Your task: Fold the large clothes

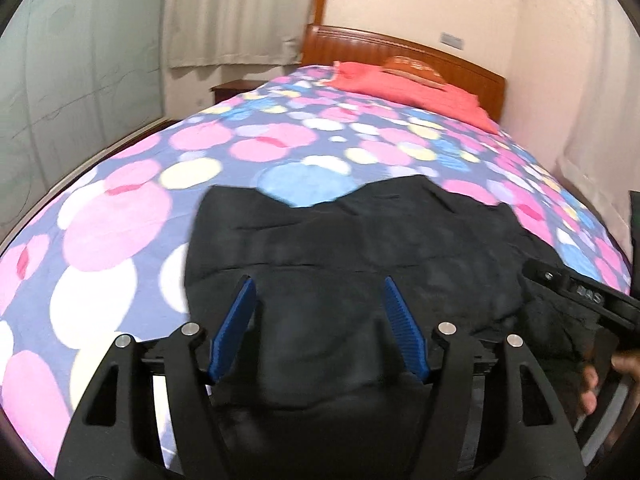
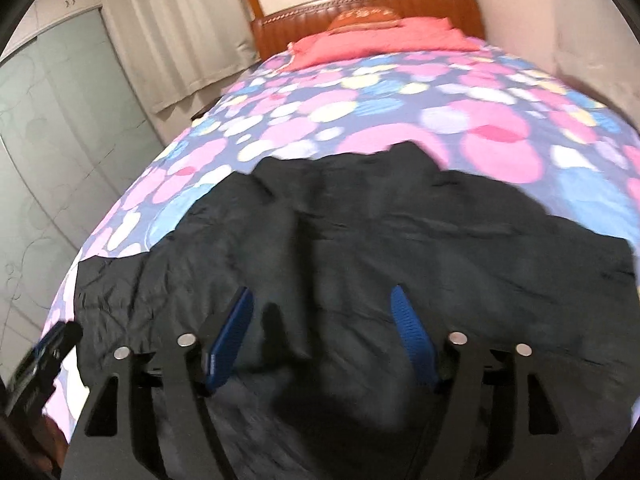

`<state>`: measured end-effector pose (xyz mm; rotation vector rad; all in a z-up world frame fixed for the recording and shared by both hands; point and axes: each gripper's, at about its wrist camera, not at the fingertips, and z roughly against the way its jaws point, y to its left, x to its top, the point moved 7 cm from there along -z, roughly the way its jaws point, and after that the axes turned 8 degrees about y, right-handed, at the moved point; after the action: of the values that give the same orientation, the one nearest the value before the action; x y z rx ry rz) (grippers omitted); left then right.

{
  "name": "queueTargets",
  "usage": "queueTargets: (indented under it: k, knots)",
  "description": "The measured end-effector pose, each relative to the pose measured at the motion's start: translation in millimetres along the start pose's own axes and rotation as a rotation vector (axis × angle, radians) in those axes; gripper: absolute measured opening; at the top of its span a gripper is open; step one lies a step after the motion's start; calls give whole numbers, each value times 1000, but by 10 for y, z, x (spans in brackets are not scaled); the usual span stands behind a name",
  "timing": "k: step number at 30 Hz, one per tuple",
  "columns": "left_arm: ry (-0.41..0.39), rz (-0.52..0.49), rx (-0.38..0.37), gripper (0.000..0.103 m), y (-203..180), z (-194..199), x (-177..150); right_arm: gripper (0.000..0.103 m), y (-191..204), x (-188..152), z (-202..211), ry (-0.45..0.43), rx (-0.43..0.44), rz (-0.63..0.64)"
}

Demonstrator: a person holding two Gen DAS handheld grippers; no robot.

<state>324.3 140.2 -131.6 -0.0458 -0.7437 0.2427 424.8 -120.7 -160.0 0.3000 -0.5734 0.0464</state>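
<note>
A large black garment (image 1: 360, 240) lies spread on the bed's near end; it also fills the lower half of the right wrist view (image 2: 380, 232), creased. My left gripper (image 1: 319, 284) is open, its blue pads wide apart above the garment's near part, holding nothing. My right gripper (image 2: 322, 294) is open too, over the garment's middle, empty. The right gripper's black body shows at the right edge of the left wrist view (image 1: 576, 292). The left gripper's body shows at the lower left of the right wrist view (image 2: 44, 352).
The bed has a bedspread (image 1: 132, 208) with pink, white and blue circles. A red blanket (image 1: 412, 88) and an orange pillow (image 1: 412, 66) lie by the wooden headboard (image 1: 360, 40). A wall runs along the bed's right side (image 1: 560, 80); curtains (image 1: 232, 12) hang at the far left.
</note>
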Motion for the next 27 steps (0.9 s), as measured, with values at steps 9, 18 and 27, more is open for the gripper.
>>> queueTargets:
  k: [9, 18, 27]
  knots:
    - [14, 26, 7, 69, 217, -80, -3, 20, 236, 15, -96, 0, -14, 82]
    - [17, -2, -79, 79, -61, -135, 22, 20, -722, -55, 566, -122, -189, 0]
    - [49, -100, -71, 79, -428, -328, -49, 20, -1460, -350, 436, -67, -257, -105]
